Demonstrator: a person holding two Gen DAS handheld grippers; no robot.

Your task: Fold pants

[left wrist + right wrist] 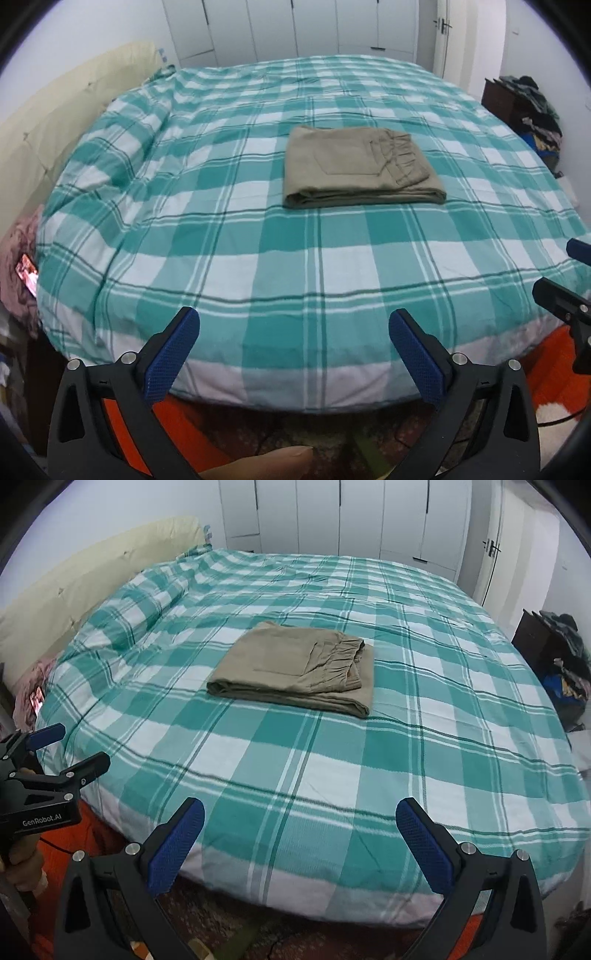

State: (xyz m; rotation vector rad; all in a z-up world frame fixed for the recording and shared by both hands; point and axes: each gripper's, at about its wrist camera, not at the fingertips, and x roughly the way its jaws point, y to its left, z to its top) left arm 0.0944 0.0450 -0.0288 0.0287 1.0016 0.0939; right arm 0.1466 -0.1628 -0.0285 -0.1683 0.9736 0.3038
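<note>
Your bed (229, 236) has a green and white checked cover. Your left gripper (294, 332) is spread wide with nothing in it. The tan pants (358, 166) lie folded mid-bed, long side running left to right, waistband at the right end. Your right gripper (300, 823) is spread wide too, holding nothing.

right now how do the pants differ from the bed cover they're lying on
The pants are plain khaki; the bed cover is teal and white plaid. The pants are folded into a compact layered rectangle; the cover is spread out over the whole bed. The pants show a gathered waistband on top; the cover mostly lies flat, rumpled at the left. Both are fabric, untouched by either gripper.
</note>
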